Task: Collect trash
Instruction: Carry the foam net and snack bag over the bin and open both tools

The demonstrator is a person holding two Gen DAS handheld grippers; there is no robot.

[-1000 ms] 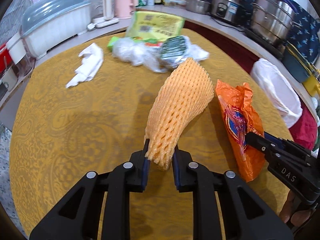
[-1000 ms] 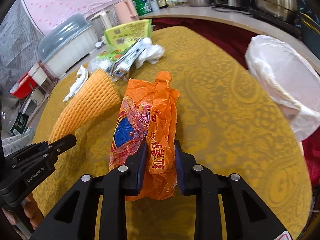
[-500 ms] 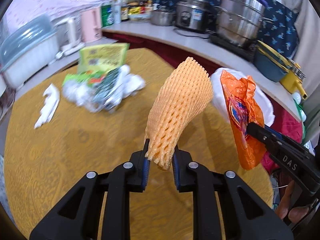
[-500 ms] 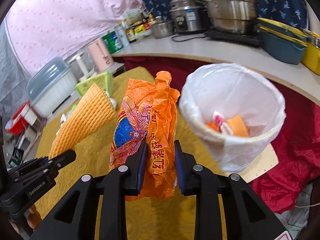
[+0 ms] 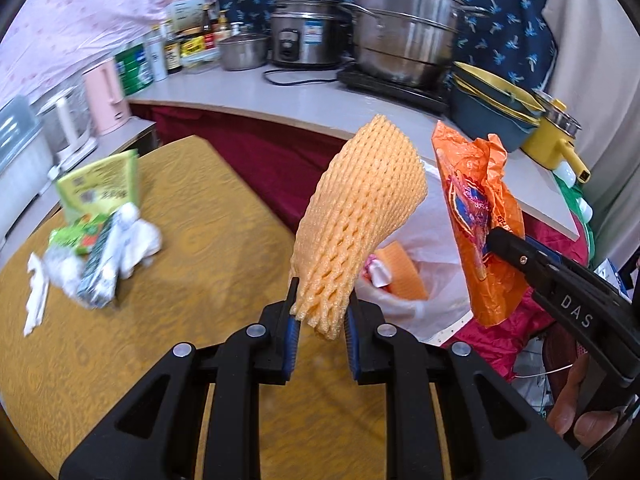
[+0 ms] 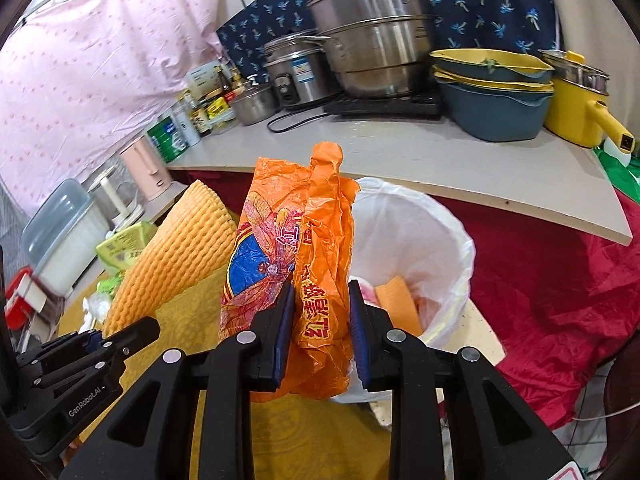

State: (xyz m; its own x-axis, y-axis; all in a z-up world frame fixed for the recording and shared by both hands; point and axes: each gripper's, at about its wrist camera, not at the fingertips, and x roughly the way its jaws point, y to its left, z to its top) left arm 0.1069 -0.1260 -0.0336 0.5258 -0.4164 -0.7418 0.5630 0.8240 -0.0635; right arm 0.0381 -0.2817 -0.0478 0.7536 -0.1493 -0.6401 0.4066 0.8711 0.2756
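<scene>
My left gripper (image 5: 319, 320) is shut on an orange foam fruit net (image 5: 360, 216) and holds it up over the table's right edge. The net also shows in the right wrist view (image 6: 176, 256). My right gripper (image 6: 322, 316) is shut on a crumpled orange plastic bag (image 6: 296, 248), also seen in the left wrist view (image 5: 480, 220). Both are held in the air beside a trash bin lined with a white bag (image 6: 424, 236), which holds some orange and pink scraps (image 6: 396, 300). More trash lies on the table: green packets (image 5: 100, 188), white tissues (image 5: 136, 236) and a wrapper (image 5: 96, 276).
The round table has a yellow patterned cloth (image 5: 192, 248). Behind runs a grey counter (image 5: 320, 100) with steel pots (image 5: 404, 20), a rice cooker (image 5: 308, 36), bottles, stacked blue-yellow basins (image 6: 492, 92) and a yellow pot (image 6: 580, 100). A red cloth (image 6: 560, 300) lies by the bin.
Both grippers have lifted their trash off the table and swung right toward the bin. The bin is now close below and ahead of them. Both stay shut.
</scene>
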